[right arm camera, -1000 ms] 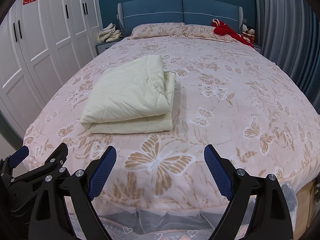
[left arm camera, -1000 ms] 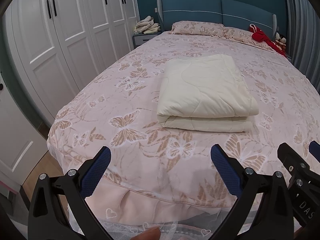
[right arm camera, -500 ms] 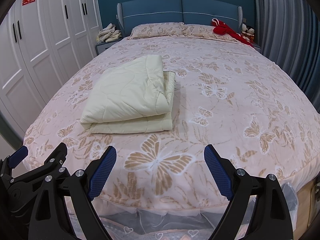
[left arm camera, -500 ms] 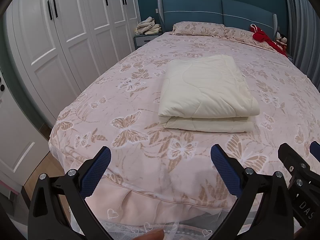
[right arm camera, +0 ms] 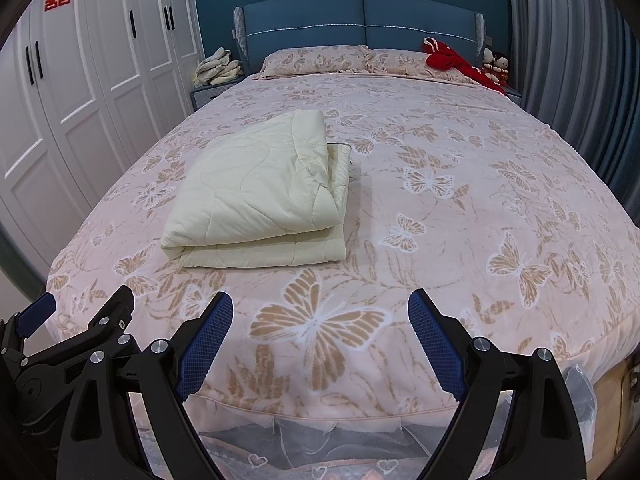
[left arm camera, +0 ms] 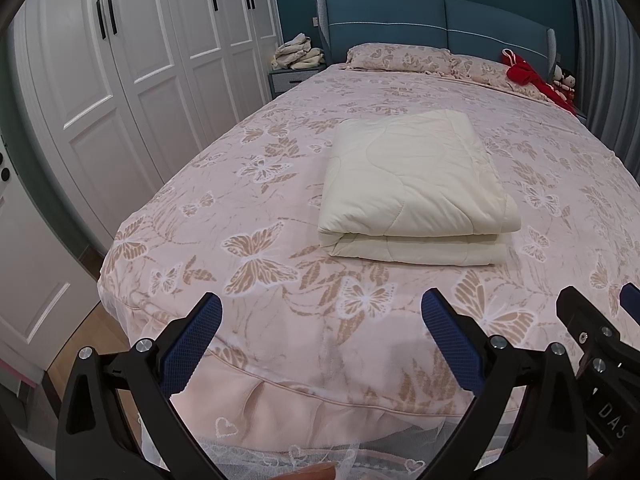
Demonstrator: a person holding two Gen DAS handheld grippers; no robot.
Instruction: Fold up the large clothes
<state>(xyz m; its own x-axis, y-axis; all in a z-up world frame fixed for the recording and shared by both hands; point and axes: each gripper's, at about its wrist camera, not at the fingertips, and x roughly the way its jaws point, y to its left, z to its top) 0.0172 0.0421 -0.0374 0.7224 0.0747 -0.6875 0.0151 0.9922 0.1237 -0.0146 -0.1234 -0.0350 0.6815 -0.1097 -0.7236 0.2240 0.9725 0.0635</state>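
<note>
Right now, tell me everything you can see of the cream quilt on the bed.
The quilt is cream, padded, with wavy stitched lines. It is folded into a thick rectangular bundle, a rounded fold facing the foot of the bed and stacked layers showing beneath it. On its right side the top layers curl over, exposing thinner edges with dark piping. It lies flat on the butterfly bedspread, left of the middle. Nothing else touches it; the left gripper and right gripper are both open, short of it.

Wall: painted teal, seen behind blue headboard [right arm camera: 362, 20].
Wardrobe [left arm camera: 120, 80]: white, ahead left.
Curtain [right arm camera: 572, 60]: grey, ahead right.
Floor [left arm camera: 84, 344]: wood, glimpsed lower left.
</note>
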